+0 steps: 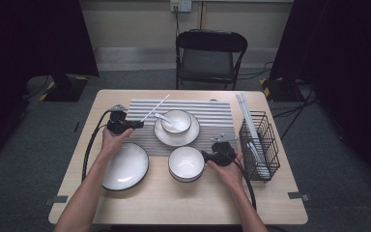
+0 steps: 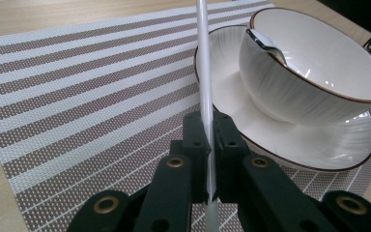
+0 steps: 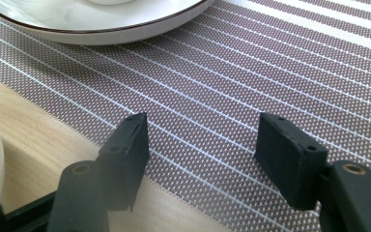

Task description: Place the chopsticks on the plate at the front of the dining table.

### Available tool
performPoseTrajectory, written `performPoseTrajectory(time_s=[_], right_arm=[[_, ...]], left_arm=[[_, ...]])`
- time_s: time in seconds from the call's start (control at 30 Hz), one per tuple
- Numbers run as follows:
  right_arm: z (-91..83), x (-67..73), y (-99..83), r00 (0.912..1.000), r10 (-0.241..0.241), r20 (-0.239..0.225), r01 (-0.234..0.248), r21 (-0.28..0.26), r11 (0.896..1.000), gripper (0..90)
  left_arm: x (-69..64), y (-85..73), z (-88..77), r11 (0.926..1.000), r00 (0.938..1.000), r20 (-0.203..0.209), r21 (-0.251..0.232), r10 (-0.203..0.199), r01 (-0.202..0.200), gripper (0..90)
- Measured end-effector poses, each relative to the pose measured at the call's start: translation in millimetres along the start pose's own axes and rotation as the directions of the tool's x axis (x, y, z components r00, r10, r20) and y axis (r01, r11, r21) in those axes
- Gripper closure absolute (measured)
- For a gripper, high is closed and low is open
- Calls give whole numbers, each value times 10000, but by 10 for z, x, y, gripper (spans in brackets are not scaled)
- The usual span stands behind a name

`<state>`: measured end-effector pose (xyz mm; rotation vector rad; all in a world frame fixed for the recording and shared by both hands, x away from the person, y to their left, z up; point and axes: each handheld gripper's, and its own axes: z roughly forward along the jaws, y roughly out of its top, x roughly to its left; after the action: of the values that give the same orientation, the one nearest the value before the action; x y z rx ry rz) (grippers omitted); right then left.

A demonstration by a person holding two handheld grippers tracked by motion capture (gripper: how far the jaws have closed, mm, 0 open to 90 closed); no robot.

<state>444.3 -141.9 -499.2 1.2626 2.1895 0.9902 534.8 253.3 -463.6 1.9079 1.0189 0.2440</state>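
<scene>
High view: my left claw (image 1: 136, 124) holds a thin white chopstick (image 1: 155, 108), which slants up and away over the striped placemat (image 1: 212, 113) on the counter (image 1: 174, 203). In the left gripper view the jaws are clamped tight on the chopstick (image 2: 204, 72) near its lower end, and the long free end passes just beside the saucer (image 2: 280, 140) that carries the small bowl (image 2: 319, 77) with a spoon (image 2: 265, 44) in it.

My right claw (image 1: 206, 155) is empty, jaws standing fairly wide. The right gripper view places it low over the near edge of the placemat (image 3: 232, 77), with nothing between the jaws. It sits just beside the second bowl (image 1: 186, 163). A large plate (image 1: 125, 166) lies near my left forearm, and a wire rack (image 1: 258, 145) stands at the right edge of the counter.

Hazards, as I judge them:
1. The grip is far from the middle of the chopstick. The long free end can pivot or slip in the jaws if the hand turns quickly.
2. The free end is close to the saucer and small bowl. A sideways sweep could strike the rim or knock the spoon.
3. The right claw is close to the second bowl. A careless move leftward could push or tip it.
4. Releasing the chopstick from height would let it bounce or roll off the placemat.
</scene>
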Motion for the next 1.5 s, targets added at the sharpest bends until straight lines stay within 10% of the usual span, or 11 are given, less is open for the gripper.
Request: performPoseTrajectory(time_s=[1.5], right_arm=[[-4,15,-13,9999,35,115,-34,-66,10000,363]], left_arm=[[-237,-67,308,9930,9995,307,1180,35,-71,859]])
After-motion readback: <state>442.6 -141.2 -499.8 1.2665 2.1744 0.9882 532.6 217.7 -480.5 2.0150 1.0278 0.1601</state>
